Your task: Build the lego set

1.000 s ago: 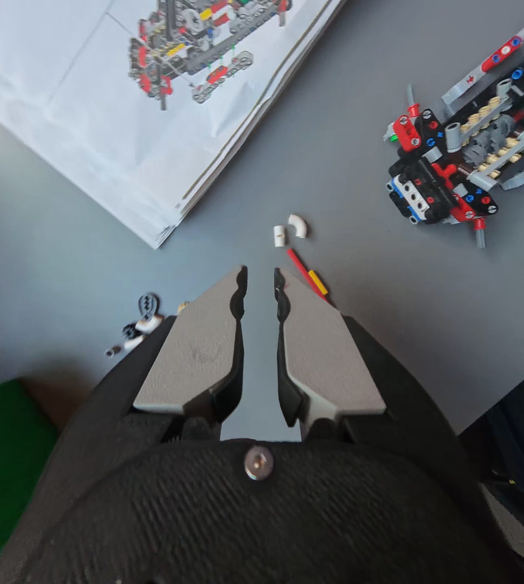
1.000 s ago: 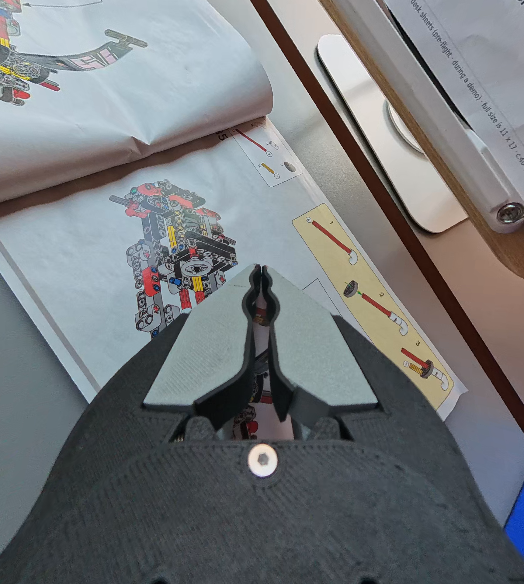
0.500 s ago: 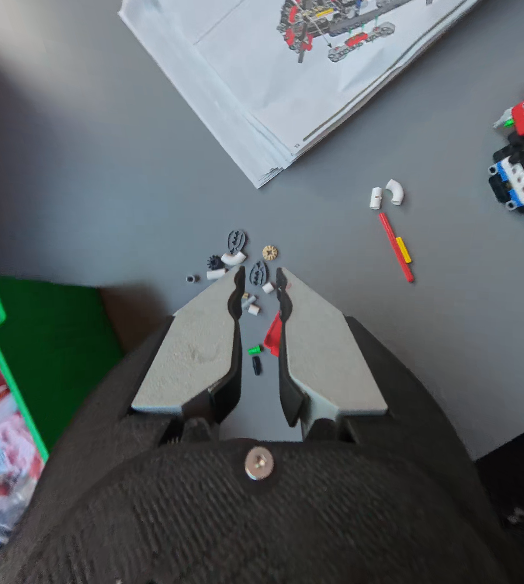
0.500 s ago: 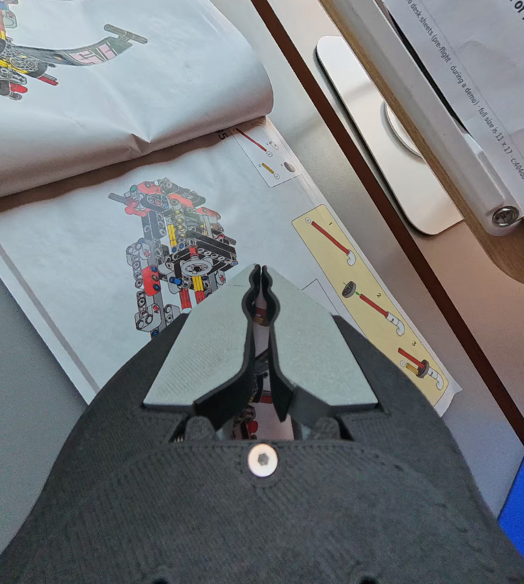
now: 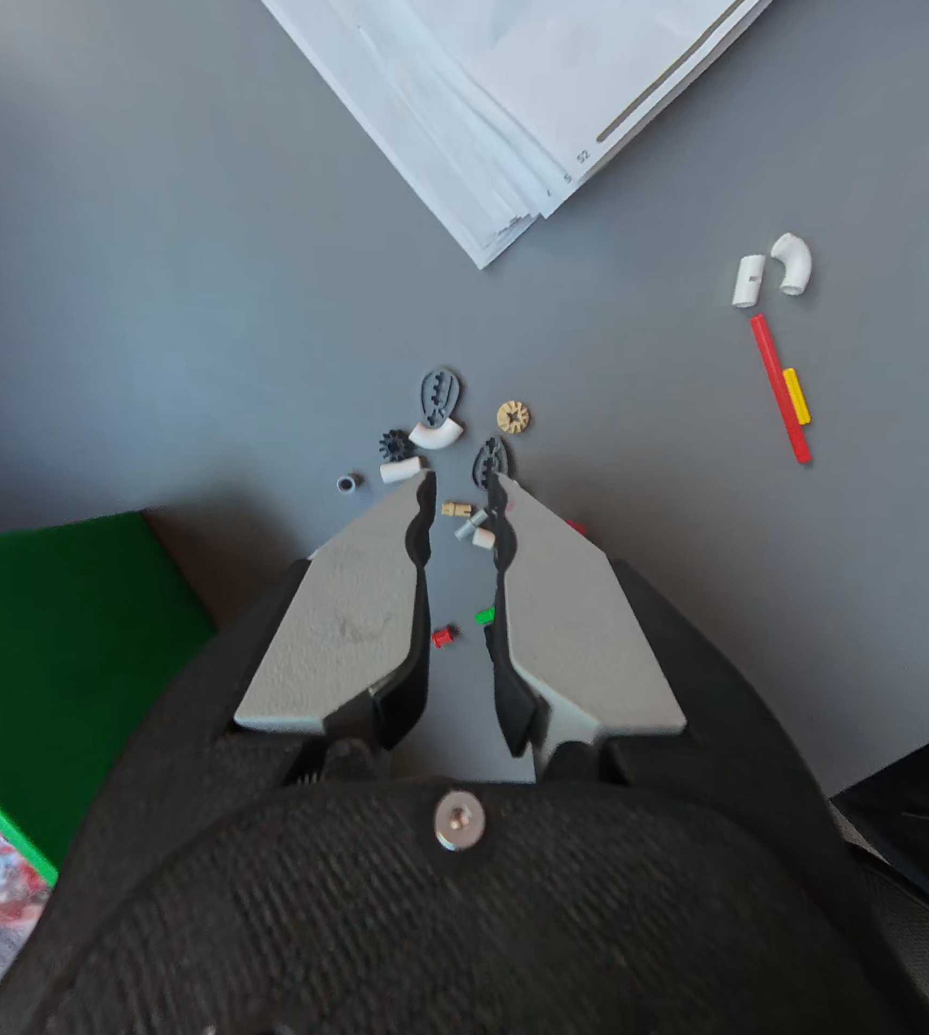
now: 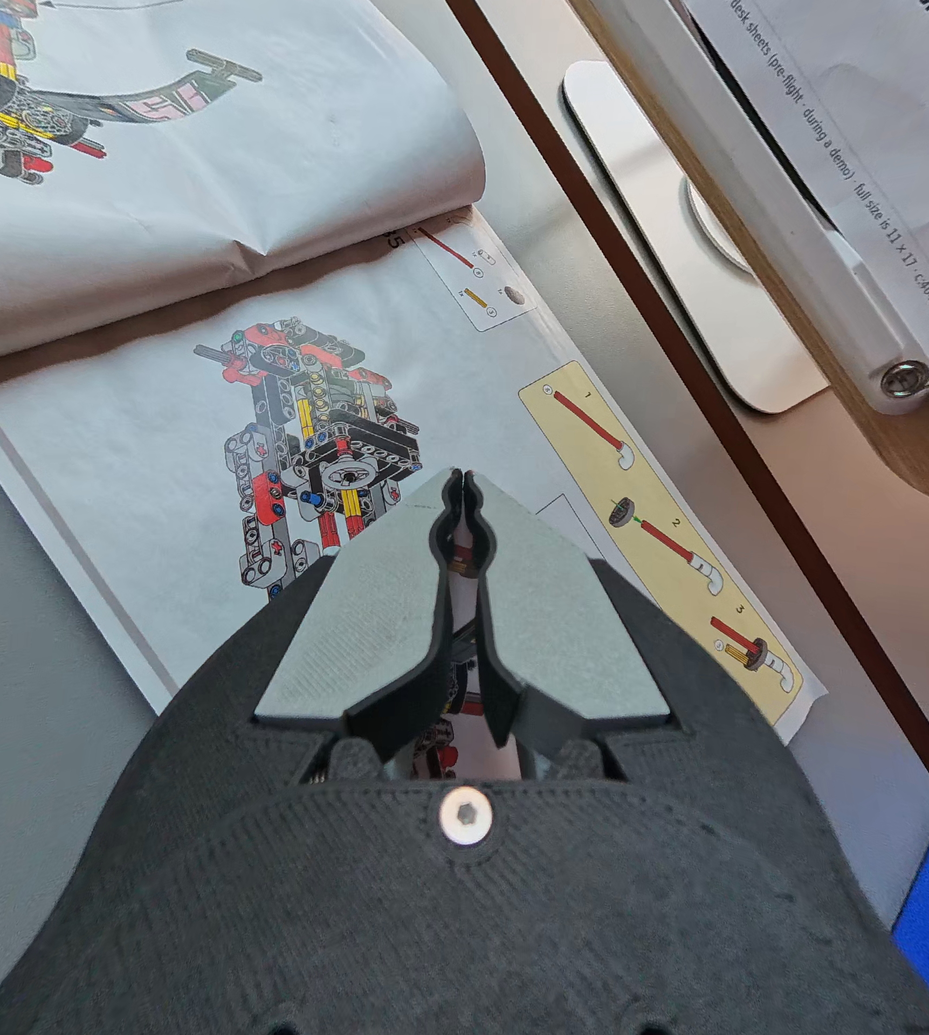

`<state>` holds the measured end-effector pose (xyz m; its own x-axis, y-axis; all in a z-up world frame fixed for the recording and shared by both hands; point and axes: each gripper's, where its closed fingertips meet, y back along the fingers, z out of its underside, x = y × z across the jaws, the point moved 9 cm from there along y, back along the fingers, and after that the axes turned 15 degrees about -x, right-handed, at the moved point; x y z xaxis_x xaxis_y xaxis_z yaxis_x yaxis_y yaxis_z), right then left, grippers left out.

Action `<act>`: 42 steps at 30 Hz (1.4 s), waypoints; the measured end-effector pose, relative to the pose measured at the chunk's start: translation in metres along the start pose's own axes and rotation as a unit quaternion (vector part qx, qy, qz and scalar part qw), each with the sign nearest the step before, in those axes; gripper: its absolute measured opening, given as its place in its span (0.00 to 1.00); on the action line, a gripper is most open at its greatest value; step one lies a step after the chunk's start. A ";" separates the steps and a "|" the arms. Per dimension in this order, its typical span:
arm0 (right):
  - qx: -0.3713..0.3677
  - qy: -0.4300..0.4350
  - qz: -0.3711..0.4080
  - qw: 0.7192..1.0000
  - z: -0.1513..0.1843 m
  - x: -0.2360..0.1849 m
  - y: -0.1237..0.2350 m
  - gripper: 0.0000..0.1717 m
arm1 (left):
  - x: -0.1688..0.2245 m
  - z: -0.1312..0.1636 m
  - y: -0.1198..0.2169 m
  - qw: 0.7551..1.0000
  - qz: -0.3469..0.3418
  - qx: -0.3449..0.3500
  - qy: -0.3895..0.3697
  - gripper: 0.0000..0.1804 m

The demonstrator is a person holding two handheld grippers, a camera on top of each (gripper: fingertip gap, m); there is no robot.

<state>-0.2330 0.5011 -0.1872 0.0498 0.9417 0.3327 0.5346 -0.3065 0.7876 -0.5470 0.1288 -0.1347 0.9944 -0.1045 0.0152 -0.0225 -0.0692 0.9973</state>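
My left hand-held gripper (image 5: 459,481) hangs open over a scatter of small building-toy parts on the grey counter (image 5: 170,280). Its jaws stand apart and grip nothing; the parts showing between them lie on the counter, clear of the pads. In that gap I count one tan pin (image 5: 453,508), one light grey pin (image 5: 467,526), one short white stub (image 5: 483,537), one small red piece (image 5: 443,637) and one green piece (image 5: 485,616). Just beyond the fingertips lie two dark grey oval pieces (image 5: 439,395), one black gear (image 5: 395,445), one tan gear (image 5: 513,416), one white curved piece (image 5: 434,434), one white tube (image 5: 399,470) and one grey bush (image 5: 350,483). Well off to the right lie a second white tube (image 5: 747,280) and a white elbow (image 5: 792,263), then one red axle (image 5: 778,386) with one yellow axle (image 5: 796,395) touching its side. A green box (image 5: 30,616) sits to my left. My right hand-held gripper (image 6: 462,475) is closed tip to tip, with nothing that I can see between the pads. It hovers over the open instruction booklet (image 6: 142,448), whose corner also shows in the left view. A silver stand base (image 6: 675,252) lies beyond the counter's far edge.
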 end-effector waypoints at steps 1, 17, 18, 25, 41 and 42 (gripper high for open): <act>0.000 0.000 0.000 1.000 0.000 0.000 0.000 0.00 | 0.000 0.004 0.000 1.000 -0.002 0.002 0.005 0.09; 0.023 -0.011 0.020 0.999 0.000 0.002 0.006 0.00 | 0.029 0.076 0.002 0.988 -0.031 0.088 0.119 0.09; 0.030 -0.016 0.019 0.999 0.001 0.003 0.007 0.00 | 0.029 0.079 0.002 0.986 -0.043 0.096 0.127 0.09; 0.069 -0.054 0.005 0.996 0.005 0.010 0.017 0.00 | 0.019 0.086 -0.006 0.950 -0.107 0.237 0.175 0.12; 0.069 -0.070 -0.011 0.995 0.006 0.014 0.017 0.00 | 0.007 0.075 -0.029 0.943 -0.104 0.294 0.115 0.11; 0.068 -0.069 -0.009 0.995 0.006 0.013 0.017 0.00 | 0.007 0.075 -0.028 0.942 -0.105 0.299 0.113 0.11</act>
<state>-0.2181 0.5095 -0.1727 0.1497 0.9597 0.2376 0.6449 -0.2770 0.7123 -0.5473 0.0559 -0.1679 0.9784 0.1833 -0.0953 0.1900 -0.6174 0.7634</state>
